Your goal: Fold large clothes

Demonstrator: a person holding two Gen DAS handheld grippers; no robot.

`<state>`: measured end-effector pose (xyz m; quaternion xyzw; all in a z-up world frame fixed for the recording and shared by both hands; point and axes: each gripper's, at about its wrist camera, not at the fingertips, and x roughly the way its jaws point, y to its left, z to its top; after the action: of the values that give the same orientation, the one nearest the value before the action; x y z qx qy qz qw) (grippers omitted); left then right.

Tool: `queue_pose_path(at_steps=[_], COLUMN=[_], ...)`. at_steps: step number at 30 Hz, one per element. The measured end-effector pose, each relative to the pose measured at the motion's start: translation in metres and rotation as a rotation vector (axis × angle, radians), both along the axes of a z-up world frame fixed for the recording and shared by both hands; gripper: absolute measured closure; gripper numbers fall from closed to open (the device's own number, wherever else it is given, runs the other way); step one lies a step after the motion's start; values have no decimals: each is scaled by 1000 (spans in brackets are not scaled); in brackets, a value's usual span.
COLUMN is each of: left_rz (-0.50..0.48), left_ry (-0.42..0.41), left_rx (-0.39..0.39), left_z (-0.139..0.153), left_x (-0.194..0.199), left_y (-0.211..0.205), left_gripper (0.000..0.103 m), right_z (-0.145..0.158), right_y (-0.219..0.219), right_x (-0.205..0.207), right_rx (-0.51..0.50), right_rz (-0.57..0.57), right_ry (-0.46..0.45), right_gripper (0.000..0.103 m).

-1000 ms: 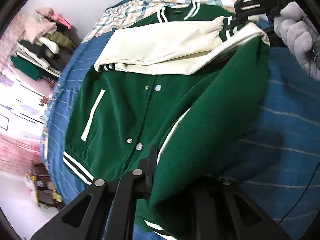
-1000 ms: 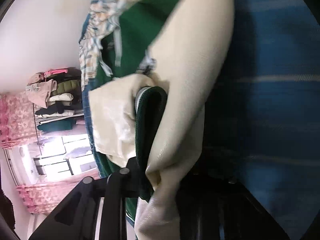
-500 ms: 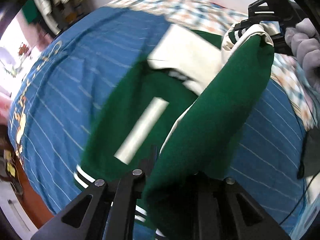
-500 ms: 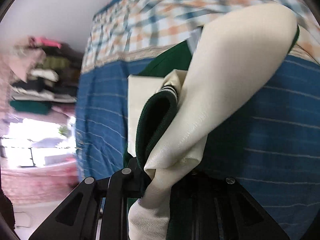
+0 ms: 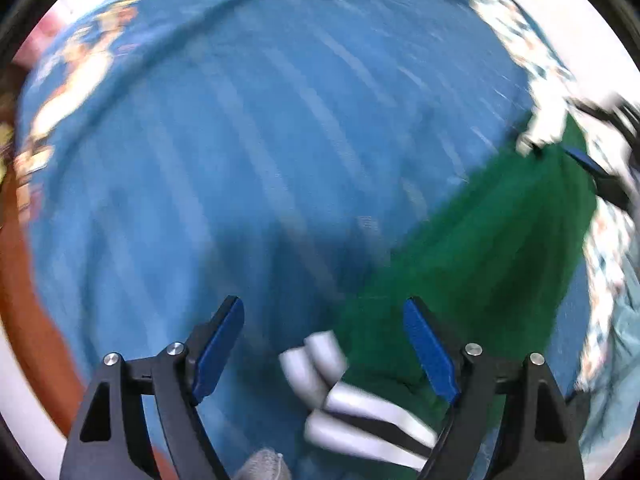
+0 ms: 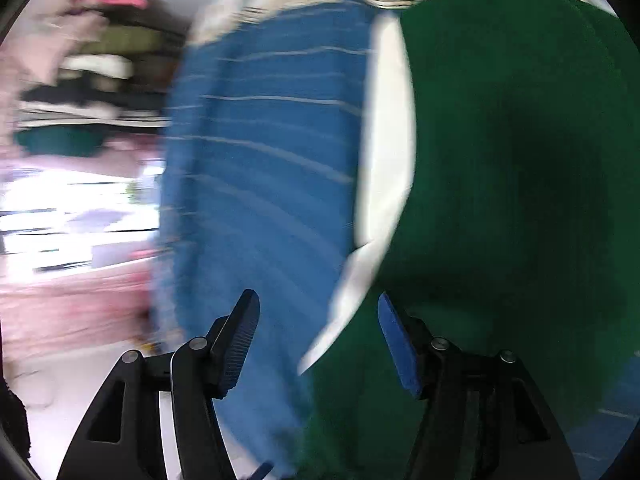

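The left gripper (image 5: 324, 344) points steeply down at the blue striped bedsheet (image 5: 240, 140), and its jaws are opening; the blue pads stand wide apart and press on nothing. The striped hem (image 5: 360, 408) of the green jacket (image 5: 480, 248) lies between them but touches neither pad, so I judge that the cloth is being let go here to drop onto the bed. From there the jacket stretches to the upper right of this view, toward the right gripper (image 6: 316, 340). In the right wrist view its jaws are also opening, and the cream sleeve (image 6: 388, 160) and green body hang just in front, free of both pads. Probably both hands release together so the folded jacket lands flat. Everything is blurred, so the finer folds cannot be read.
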<state>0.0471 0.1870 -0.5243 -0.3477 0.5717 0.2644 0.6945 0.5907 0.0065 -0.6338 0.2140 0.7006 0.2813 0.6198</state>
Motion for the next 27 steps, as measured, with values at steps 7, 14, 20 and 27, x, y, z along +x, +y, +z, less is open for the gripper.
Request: queue_pose_path(at_steps=[7, 14, 20, 27], left_rz=[-32, -20, -121, -233], left_ry=[70, 160, 186, 209], left_rx=[36, 89, 157, 217], left_z=[0, -53, -47, -29], left_x=[-3, 12, 26, 59], left_y=[-34, -34, -37, -28], left_gripper=[21, 11, 11, 11], right_z=[6, -101, -128, -105], right_y=[-150, -259, -250, -271], right_x=[-14, 9, 36, -1], right_rx=[-108, -76, 185, 229], right_rz=[-151, -270, -287, -516], right_ry=[-41, 67, 4, 10], right_gripper=[32, 31, 58, 87])
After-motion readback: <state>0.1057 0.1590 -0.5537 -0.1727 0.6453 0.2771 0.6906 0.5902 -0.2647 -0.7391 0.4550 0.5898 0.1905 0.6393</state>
